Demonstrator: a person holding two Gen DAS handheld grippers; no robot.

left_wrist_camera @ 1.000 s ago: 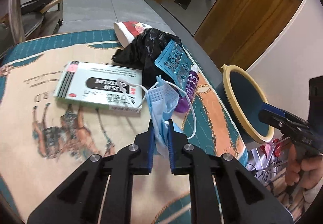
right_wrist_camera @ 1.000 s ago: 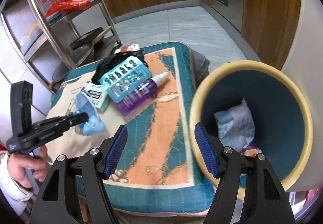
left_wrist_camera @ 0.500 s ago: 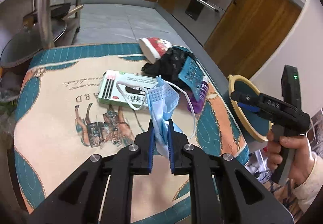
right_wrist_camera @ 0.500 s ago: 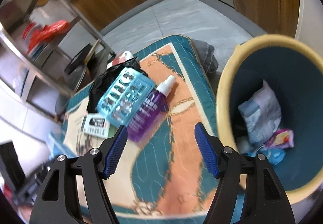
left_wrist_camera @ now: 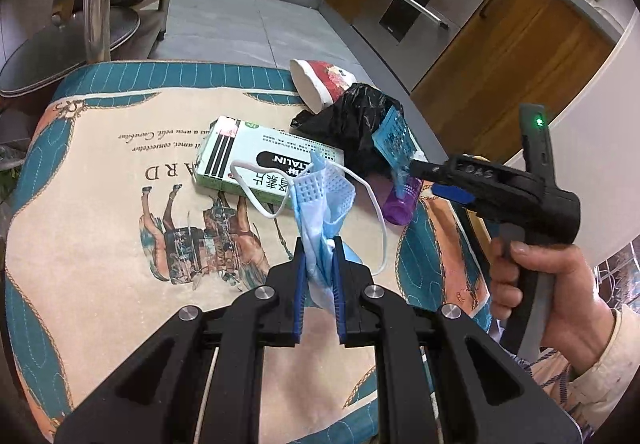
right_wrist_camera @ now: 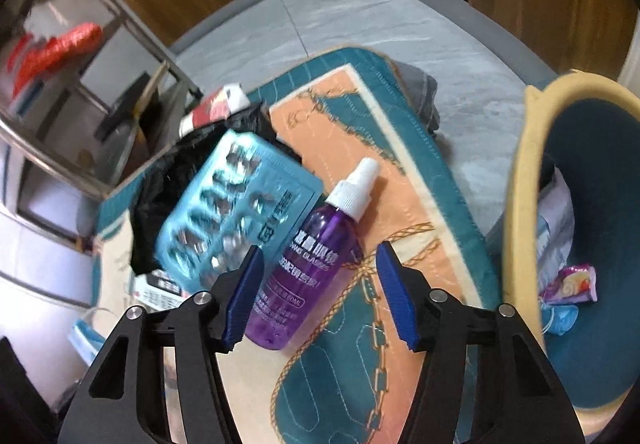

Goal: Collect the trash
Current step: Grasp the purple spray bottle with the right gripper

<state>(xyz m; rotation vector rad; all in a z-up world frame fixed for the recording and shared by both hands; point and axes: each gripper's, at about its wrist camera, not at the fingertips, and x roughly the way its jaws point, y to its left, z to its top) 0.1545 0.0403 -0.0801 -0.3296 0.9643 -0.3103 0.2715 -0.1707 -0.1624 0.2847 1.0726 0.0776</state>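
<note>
Jaws of the right gripper [right_wrist_camera: 316,296] are closing around the purple spray bottle [right_wrist_camera: 308,256] by the quilted mat's [right_wrist_camera: 360,115] bin-side edge and should centre on its body, while the left gripper [left_wrist_camera: 319,286] pinches the blue face mask [left_wrist_camera: 320,211].

Each wrist camera looks steeply down along its claw, close over the bench [left_wrist_camera: 100,179]; both views share the purple spray bottle [right_wrist_camera: 316,256].

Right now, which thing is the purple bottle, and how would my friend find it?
Find the quilted teal and peach mat beside the yellow-rimmed bin. On the mat lies the purple spray bottle, its left edge tucked under a blue blister pack. It is the only see-through purple thing, with a white spray top pointing away, and the right gripper is closing around it.
</note>
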